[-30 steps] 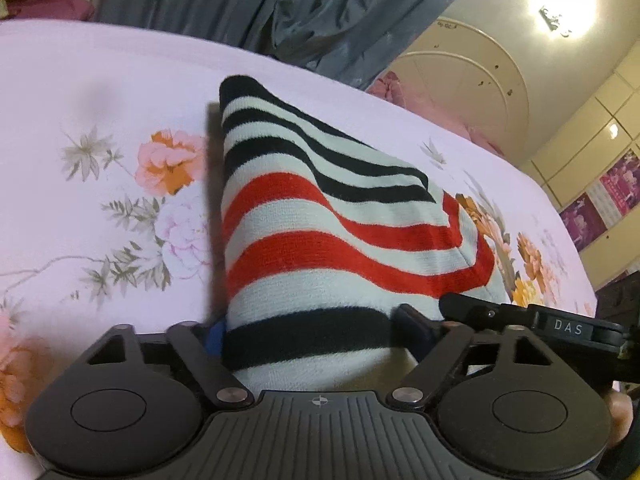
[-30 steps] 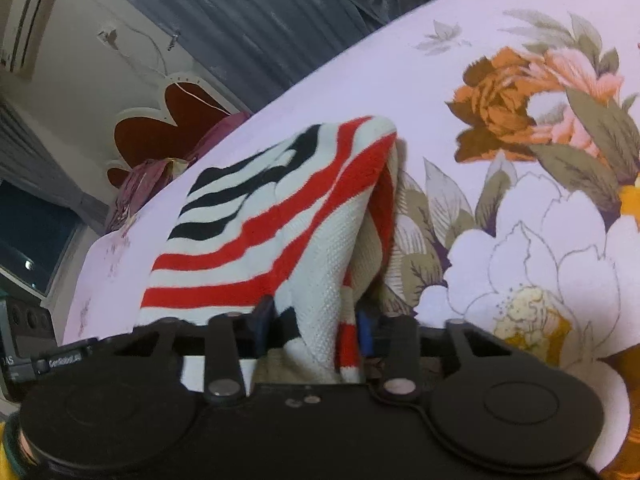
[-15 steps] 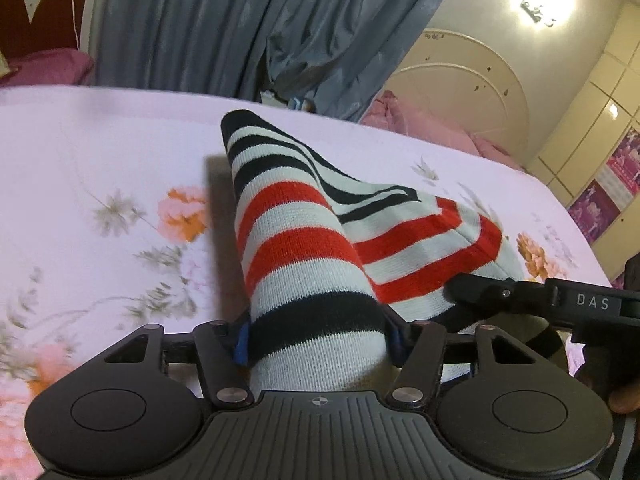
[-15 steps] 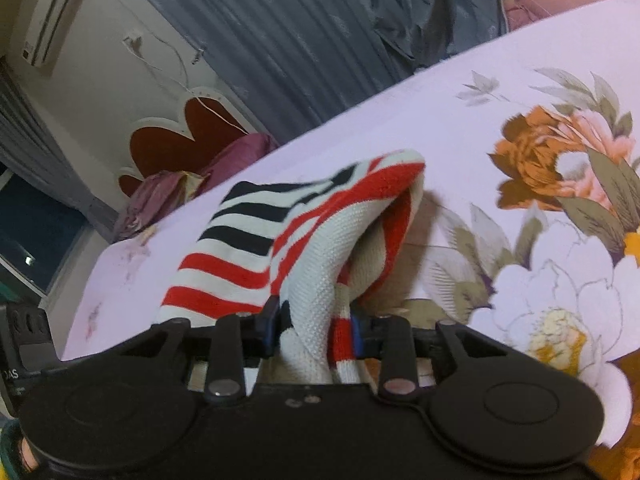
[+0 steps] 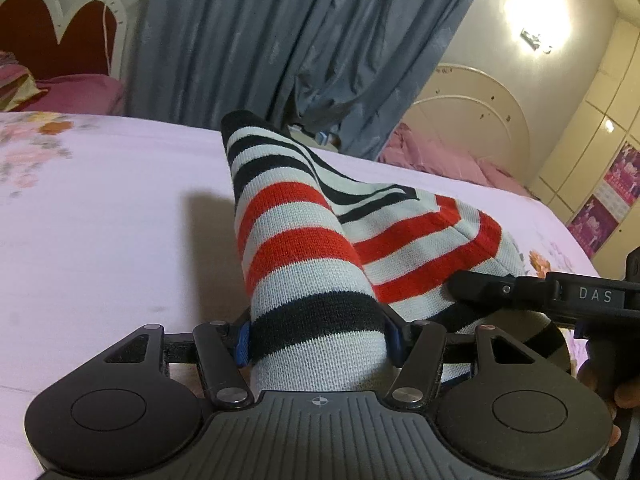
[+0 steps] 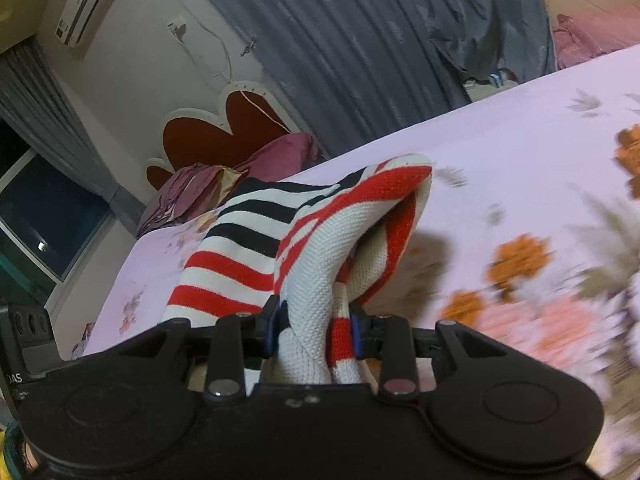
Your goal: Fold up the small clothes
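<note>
A small knit garment (image 5: 296,248) with red, black and white stripes is held up off the pink floral bed sheet (image 5: 100,240). My left gripper (image 5: 318,336) is shut on its near edge, with a thick roll of fabric bunched between the blue pads. In the right wrist view my right gripper (image 6: 314,332) is shut on another bunched part of the same garment (image 6: 240,248), which droops ahead in a fold. The right gripper (image 5: 540,292) shows at the right of the left wrist view, close beside the left one.
The bed sheet (image 6: 520,160) spreads out ahead and to both sides. Grey curtains (image 5: 280,40) hang behind the bed. A red heart-shaped headboard (image 6: 216,136) with purple pillows (image 6: 192,196) stands at one end. A wardrobe (image 5: 592,140) lines the far right wall.
Both grippers have risen and carried the striped garment up from the sheet. The left jaws narrowed on the fabric early on. More of the room shows above the bed.
</note>
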Motion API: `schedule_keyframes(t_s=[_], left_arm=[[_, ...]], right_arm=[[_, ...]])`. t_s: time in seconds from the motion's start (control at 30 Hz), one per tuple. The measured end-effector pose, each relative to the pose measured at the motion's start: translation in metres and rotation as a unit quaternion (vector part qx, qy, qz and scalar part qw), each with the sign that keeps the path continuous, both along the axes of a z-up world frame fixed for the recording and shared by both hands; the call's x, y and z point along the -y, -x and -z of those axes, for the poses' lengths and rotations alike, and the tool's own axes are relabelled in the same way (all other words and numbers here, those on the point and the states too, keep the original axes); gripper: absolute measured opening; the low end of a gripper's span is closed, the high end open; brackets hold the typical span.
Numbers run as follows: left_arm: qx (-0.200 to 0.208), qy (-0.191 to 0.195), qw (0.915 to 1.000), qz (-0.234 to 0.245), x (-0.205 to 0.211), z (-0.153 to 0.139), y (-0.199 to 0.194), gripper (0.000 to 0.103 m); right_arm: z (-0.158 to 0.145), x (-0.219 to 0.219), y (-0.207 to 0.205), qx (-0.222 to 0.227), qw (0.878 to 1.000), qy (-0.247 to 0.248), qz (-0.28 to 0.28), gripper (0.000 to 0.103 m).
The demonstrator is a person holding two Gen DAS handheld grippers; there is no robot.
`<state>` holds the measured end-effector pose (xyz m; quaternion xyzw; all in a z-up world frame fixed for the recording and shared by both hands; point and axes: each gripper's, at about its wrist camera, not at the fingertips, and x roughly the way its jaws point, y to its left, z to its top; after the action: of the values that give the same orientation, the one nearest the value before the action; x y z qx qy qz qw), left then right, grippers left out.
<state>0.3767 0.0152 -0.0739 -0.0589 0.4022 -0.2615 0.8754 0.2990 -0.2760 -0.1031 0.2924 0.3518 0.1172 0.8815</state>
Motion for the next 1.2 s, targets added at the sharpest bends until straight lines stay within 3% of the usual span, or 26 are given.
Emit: schedule_keyframes(t_s=[0.27, 0.5, 0.67, 0.73, 0.8, 0.93, 1.03, 1.13, 1.2], left_arm=[[0.001, -0.019, 0.9997, -0.015, -0.133, 0.006, -0.030, 0.059], [0.006, -0.019, 0.9989, -0.043, -0.206, 0.027, -0.061, 0.060], [-0.003, -0.026, 0.9978, -0.060, -0.235, 0.059, -0.070, 0.064], [0.008, -0.033, 0.9975, -0.062, -0.242, 0.074, -0.068, 0.081], [0.012, -0.035, 0.9972, -0.065, -0.245, 0.078, -0.067, 0.088], [0.006, -0.027, 0.9974, -0.067, -0.248, 0.072, -0.067, 0.088], [0.037, -0.016, 0.9961, -0.079, -0.254, 0.054, -0.057, 0.088], [0.074, 0.013, 0.9927, -0.094, -0.259, 0.038, -0.056, 0.088], [0.071, 0.024, 0.9926, -0.096, -0.252, 0.033, -0.067, 0.088]], right_arm=[[0.011, -0.123, -0.034, -0.009, 1.000, -0.020, 0.002, 0.031], [0.026, -0.192, -0.075, -0.011, 0.999, -0.031, -0.011, 0.031], [0.047, -0.212, -0.094, -0.030, 0.999, -0.018, -0.018, 0.032], [0.056, -0.213, -0.096, -0.041, 0.999, -0.002, -0.014, 0.034], [0.063, -0.207, -0.097, -0.053, 0.999, -0.004, -0.011, 0.039], [0.057, -0.196, -0.094, -0.053, 0.999, 0.004, 0.005, 0.045], [0.041, -0.183, -0.087, -0.037, 0.998, 0.031, 0.030, 0.047], [0.023, -0.186, -0.088, -0.010, 0.997, 0.065, 0.042, 0.039], [0.017, -0.194, -0.094, 0.009, 0.996, 0.074, 0.043, 0.031]])
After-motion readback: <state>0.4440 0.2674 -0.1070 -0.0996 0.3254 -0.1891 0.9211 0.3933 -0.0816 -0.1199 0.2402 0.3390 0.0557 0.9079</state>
